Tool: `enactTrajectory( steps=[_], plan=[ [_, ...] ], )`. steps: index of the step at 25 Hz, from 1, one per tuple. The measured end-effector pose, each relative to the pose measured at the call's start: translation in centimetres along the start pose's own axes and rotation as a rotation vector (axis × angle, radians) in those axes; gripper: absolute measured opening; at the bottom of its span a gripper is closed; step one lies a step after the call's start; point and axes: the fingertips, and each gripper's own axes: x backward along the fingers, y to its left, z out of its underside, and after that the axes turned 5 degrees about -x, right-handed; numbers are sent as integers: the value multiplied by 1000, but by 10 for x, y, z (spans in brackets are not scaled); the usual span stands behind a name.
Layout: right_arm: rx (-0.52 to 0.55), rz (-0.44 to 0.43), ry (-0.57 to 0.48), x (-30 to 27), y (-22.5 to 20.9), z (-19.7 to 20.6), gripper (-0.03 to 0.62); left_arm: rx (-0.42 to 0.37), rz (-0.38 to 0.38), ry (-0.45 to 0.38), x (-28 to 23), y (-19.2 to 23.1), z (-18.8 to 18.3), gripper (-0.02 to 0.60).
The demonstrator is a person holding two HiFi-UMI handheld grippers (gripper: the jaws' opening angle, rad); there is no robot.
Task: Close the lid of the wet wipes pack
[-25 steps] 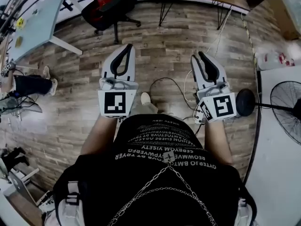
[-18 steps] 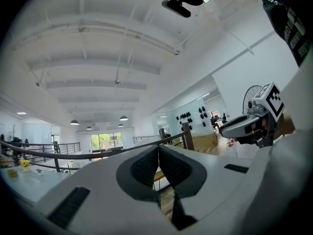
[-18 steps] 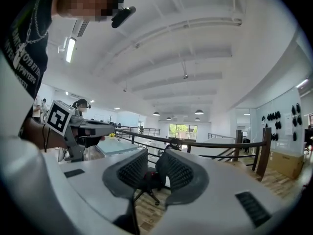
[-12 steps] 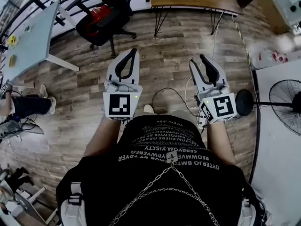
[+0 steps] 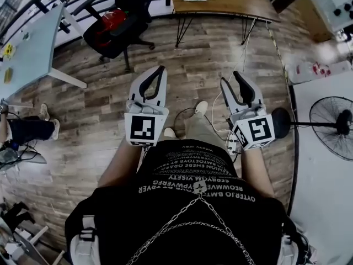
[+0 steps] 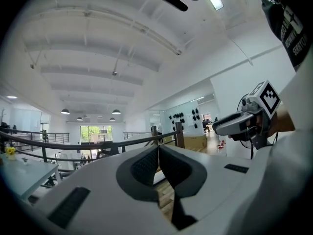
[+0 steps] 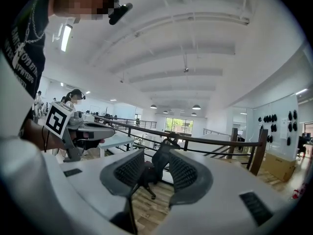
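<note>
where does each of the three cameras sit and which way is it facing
Head view: on the person's head, facing steeply down at the wood floor; shows torso, forearms, left gripper, right gripper.
Left gripper view: on the left gripper, facing along its shut, empty jaws toward a railing.
Right gripper view: on the right gripper, facing railing and office chair; jaws apart, just been opening, nothing between them.
Shared: each gripper view catches the other gripper; both show the railing.
</note>
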Motion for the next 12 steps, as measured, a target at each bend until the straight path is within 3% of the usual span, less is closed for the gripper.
enactTrajectory(
  steps=[12],
  plan=[
    [-57, -51, 28, -56, -28, 23, 147, 29, -50, 82, -15, 27, 35, 29]
  ],
)
